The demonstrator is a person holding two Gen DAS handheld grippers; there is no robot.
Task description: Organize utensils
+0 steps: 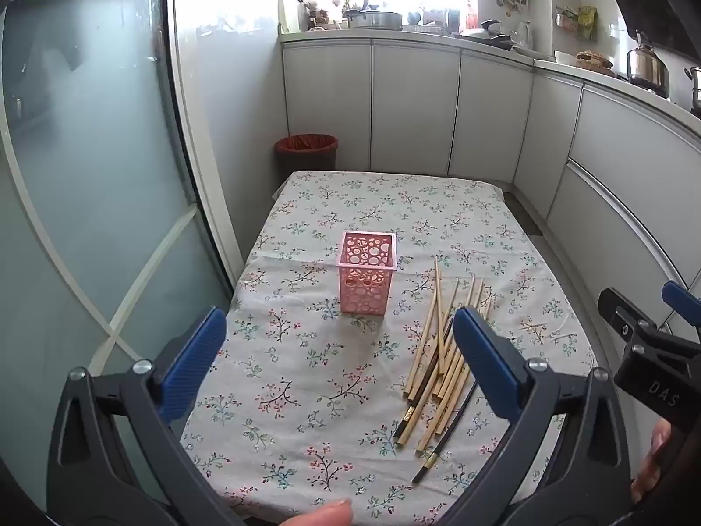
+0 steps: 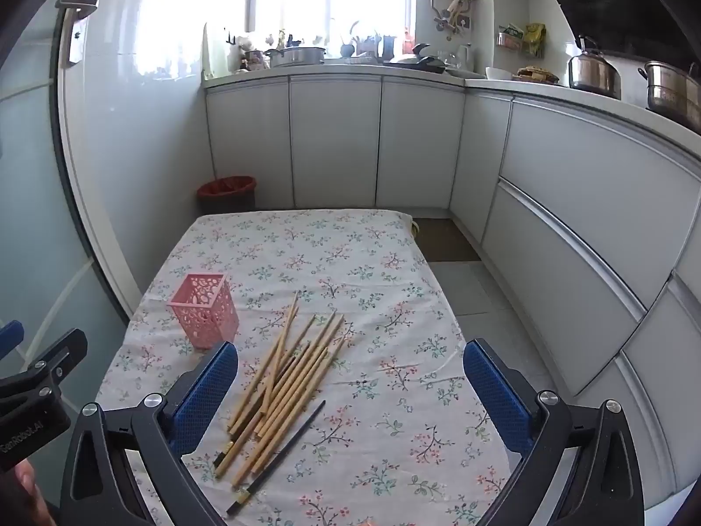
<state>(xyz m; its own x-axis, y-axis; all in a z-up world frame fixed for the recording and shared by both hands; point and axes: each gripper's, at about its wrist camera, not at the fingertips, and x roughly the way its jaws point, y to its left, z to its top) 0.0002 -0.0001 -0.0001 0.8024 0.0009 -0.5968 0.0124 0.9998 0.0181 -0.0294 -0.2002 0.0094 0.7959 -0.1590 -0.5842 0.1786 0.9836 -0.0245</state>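
Nothing gripped yet: left gripper (image 1: 339,342) spread as wide as it goes, jaws bare, hanging above the near edge of the table (image 1: 460,201) and tilted down toward it. Same for the right gripper (image 2: 350,377), jaws fully apart and empty, framing the chopsticks (image 2: 285,385) from above without touching. Chopsticks lying in a loose, crossed heap on the floral cloth, mostly pale wood with a few dark ones mixed in, one dark stick lying a little apart on the right side of the heap. Pink holder (image 1: 367,271) standing upright and empty just left of the heap, apart from it. Likely trouble from here: closing on the tangle and pinching several sticks at once, or clipping only a tip so the stick pivots and drops. Crossed sticks probably dragging neighbours along, perhaps off the table's near edge. Holder looks light and perforated, so a stick poked in at a slant, or a nudge from a jaw, could tip or shove it. Thin cloth may bunch under a low pad.
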